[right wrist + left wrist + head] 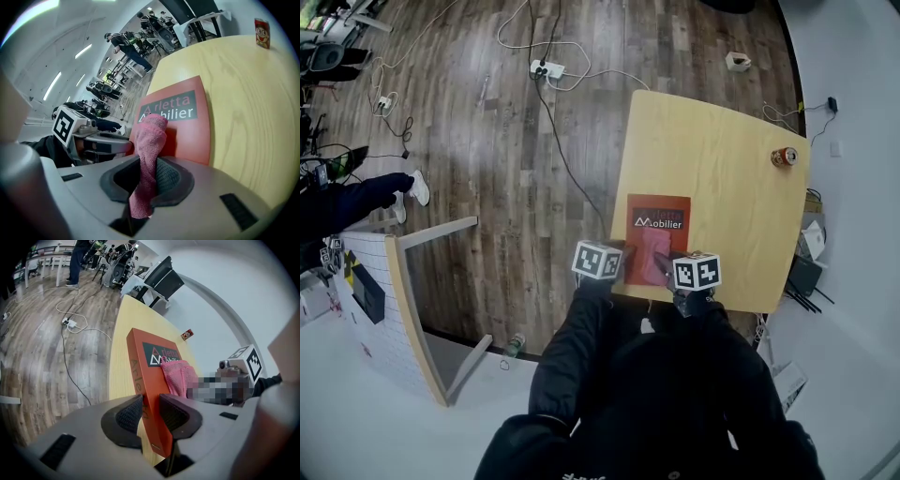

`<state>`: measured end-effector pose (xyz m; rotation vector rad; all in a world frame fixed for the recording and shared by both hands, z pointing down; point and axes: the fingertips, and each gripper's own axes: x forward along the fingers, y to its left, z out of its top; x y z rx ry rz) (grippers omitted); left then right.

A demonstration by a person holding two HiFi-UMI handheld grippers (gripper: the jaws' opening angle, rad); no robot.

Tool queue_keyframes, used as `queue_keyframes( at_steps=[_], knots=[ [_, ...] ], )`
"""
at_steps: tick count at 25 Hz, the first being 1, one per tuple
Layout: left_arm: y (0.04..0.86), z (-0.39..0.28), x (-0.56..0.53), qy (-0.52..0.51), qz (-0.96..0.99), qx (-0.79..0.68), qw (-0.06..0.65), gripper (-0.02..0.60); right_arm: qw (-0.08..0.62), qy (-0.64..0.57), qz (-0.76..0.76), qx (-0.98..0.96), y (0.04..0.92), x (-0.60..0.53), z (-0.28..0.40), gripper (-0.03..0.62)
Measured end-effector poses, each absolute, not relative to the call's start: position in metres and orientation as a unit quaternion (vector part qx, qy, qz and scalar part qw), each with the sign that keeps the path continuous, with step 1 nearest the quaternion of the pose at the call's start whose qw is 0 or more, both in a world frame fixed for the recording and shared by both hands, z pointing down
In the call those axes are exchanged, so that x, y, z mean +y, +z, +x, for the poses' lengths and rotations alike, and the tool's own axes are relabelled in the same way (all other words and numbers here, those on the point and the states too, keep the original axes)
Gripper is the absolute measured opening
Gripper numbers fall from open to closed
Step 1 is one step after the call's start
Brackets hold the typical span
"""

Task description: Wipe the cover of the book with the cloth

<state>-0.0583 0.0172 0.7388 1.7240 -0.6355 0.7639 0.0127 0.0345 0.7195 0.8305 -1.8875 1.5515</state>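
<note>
A dark wood-plank floor [487, 122] fills the far and left side of the room, with white cables trailing across it to a power strip [547, 68]. To the right stands a pale wooden surface [722, 159], its near edge close to the person. A white panel [384, 300] on a wooden frame stands tilted on the floor at the near left.

On the surface, at its near-left part, lies the orange-red book [657, 212], cover up, a dark title band with white lettering across its far half (the word "Mobilier" is readable in the head view). The book's near end reaches the surface's near edge.

The left tool [149, 411] has its jaws closed on the book's near-left corner – one ribbed pad on the cover side, the other on the underside, the spine edge running between them. The right tool [149, 176], just beside it on the right, pinches a pink cloth [152, 136] between its jaws; the cloth's free end rests bunched on the cover, touching it just near of the title band.

Well apart from all this, at the far right corner of the surface, stands a small red can [784, 157].
</note>
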Motion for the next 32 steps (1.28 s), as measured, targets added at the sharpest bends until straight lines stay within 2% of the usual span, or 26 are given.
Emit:
queue_keyframes(
  at_steps=[14, 21, 32],
  knots=[
    [0.739, -0.056, 0.017, 0.32, 0.728, -0.271, 0.541, 0.127, 0.257, 0.576, 0.34, -0.698, 0.716, 0.033, 0.072, 0.078],
    [0.739, -0.056, 0.017, 0.318, 0.73, -0.272, 0.541, 0.127, 0.292, 0.544, 0.354, -0.703, 0.713, 0.035, 0.092, 0.078],
    [0.739, -0.056, 0.017, 0.31, 0.733, -0.269, 0.543, 0.127, 0.234, 0.568, 0.29, -0.734, 0.674, 0.053, 0.019, 0.078]
  ],
)
